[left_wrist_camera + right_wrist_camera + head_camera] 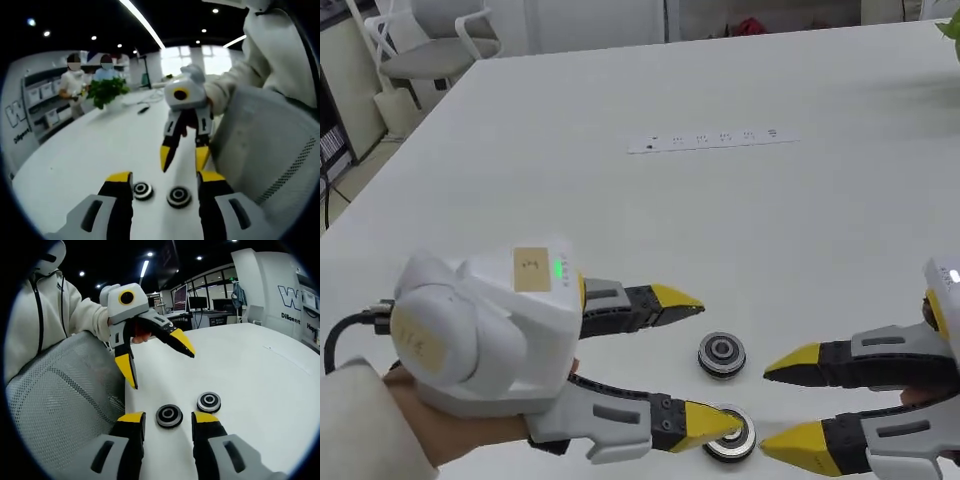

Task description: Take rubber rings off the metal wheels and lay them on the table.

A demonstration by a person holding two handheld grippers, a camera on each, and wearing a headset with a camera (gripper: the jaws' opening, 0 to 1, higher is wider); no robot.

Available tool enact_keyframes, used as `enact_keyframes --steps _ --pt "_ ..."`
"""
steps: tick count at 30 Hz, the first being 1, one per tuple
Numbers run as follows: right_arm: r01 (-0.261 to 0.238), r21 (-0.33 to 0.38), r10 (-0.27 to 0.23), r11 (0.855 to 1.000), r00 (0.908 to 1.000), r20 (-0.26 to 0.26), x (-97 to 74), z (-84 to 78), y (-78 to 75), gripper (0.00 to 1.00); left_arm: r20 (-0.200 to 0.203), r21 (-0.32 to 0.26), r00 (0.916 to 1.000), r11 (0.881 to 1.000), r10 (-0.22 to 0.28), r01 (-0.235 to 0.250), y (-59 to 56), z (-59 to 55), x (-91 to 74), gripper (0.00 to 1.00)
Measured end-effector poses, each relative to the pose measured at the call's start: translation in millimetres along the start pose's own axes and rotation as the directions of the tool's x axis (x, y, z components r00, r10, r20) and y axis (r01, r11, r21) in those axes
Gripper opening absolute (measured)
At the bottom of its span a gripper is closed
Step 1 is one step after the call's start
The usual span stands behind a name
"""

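Two small metal wheels with dark rubber rings lie on the white table [620,200]. The farther wheel [722,355] lies between the tips of both grippers. The nearer wheel [730,436] is at the table's front edge, partly behind the left gripper's lower yellow fingertip. My left gripper [720,366] comes in from the left, open and holding nothing. My right gripper [763,406] faces it from the right, also open and holding nothing. In the left gripper view both wheels [142,190] [179,196] lie just ahead of its spread jaws. The right gripper view has one wheel [169,416] between its jaws and the other wheel [209,402] slightly further off.
A flush power strip [712,140] sits in the table's middle. A white chair [430,45] stands beyond the far left corner. A grey mesh chair back [60,405] is close behind the front edge. A potted plant [106,91] stands at the table's far end.
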State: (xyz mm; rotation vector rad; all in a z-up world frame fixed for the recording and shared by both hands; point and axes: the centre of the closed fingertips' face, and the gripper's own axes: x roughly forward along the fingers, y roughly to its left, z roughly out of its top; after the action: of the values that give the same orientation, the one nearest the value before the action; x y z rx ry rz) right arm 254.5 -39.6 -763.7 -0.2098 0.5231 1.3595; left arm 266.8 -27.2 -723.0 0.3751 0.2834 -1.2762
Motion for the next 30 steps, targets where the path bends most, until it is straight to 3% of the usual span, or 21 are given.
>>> enact_keyframes --steps 9,17,30 --pt "-0.003 -0.004 0.003 1.0 0.9998 -0.021 8.7 -12.7 -3.0 0.29 -0.032 -0.026 0.9989 0.999 -0.036 0.035 -12.9 -23.8 12.8 0.39" --pt "-0.007 -0.003 0.007 1.0 0.9994 -0.034 14.8 -21.0 -3.7 0.28 -0.029 -0.062 0.9984 0.997 -0.048 0.047 -16.4 -33.5 19.8 0.31" --pt "-0.012 -0.023 0.01 1.0 0.9987 -0.05 20.5 -28.9 -5.2 0.24 -0.077 -0.05 0.9943 0.996 -0.074 0.07 -22.3 -52.4 28.7 0.23"
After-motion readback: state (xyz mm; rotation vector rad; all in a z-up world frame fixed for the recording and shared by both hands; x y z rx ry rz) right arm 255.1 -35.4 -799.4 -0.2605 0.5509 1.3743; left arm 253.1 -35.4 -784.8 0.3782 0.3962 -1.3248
